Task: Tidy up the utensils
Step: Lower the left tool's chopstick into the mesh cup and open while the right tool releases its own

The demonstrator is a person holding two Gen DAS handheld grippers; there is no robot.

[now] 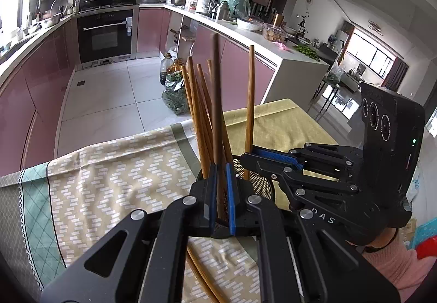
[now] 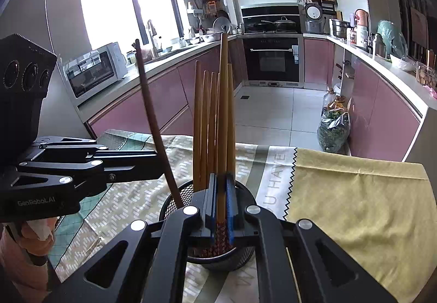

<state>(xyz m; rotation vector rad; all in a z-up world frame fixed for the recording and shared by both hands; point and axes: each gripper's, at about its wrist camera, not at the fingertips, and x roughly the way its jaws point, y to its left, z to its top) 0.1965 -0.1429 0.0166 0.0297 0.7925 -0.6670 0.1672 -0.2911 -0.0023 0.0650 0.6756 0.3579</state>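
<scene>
**A:** How far along does the sorting look?

**B:** Well along, by the look of it. Several bamboo chopsticks [image 2: 210,128] already stand upright in the black mesh holder [image 2: 174,202] on the patterned tablecloth [image 1: 109,166]. At least two loose chopsticks [image 1: 202,278] lie on the cloth beneath the left gripper [image 1: 221,193], so some are left to collect.

**A:** And the tongs?

**B:** Both are pressed together, each pinching one stick. The left gripper clamps a dark brown chopstick [image 1: 217,100] between its blue pads; its lower end dips into the holder just ahead of the fingertips. The right gripper [image 2: 220,202] nips a light bamboo chopstick [image 2: 223,111] with a red patterned end, directly over the holder's mouth.

**A:** How do the hands sit?

**B:** Both grippers tilt downward toward the holder and meet over it from opposite sides, close together. The left stick leans away from the bundle; the right one stands nearly upright among it. Release seems the likely next step.
</scene>
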